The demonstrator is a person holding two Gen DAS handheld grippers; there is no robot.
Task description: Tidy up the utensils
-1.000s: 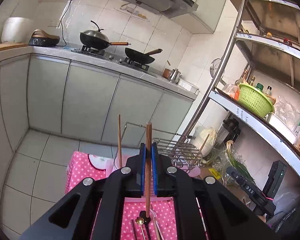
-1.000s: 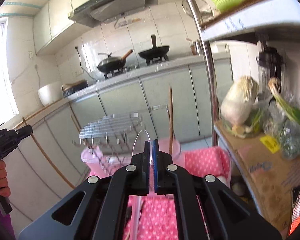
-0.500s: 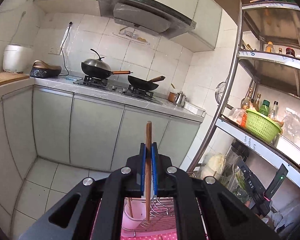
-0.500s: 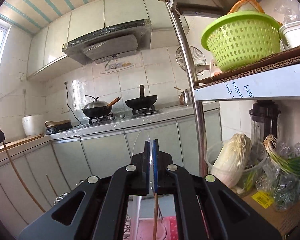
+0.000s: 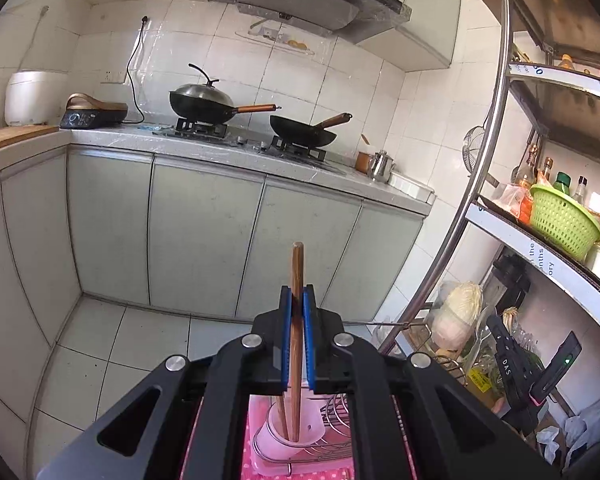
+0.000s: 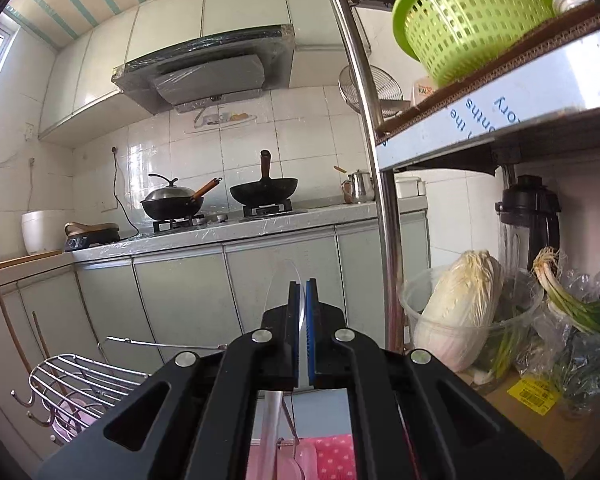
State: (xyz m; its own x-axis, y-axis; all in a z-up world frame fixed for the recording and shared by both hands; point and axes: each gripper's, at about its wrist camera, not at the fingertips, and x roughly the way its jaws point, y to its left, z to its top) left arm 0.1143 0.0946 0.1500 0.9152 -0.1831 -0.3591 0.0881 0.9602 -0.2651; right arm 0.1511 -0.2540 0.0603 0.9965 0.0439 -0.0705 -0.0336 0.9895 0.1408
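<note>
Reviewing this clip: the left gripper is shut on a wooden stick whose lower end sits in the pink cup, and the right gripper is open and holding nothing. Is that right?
Not quite. The right gripper is not open: the right wrist view shows its jaws shut on a clear plastic utensil. The rest holds: in the left wrist view the left gripper is shut on the wooden stick, whose lower end sits in the pink cup.

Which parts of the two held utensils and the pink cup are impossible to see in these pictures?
- Left wrist view: the wooden stick's lower tip, inside the pink cup.
- Left wrist view: the cup's base, behind the left gripper.
- Right wrist view: the clear utensil's lower end, cut by the frame edge below the right gripper.
</note>
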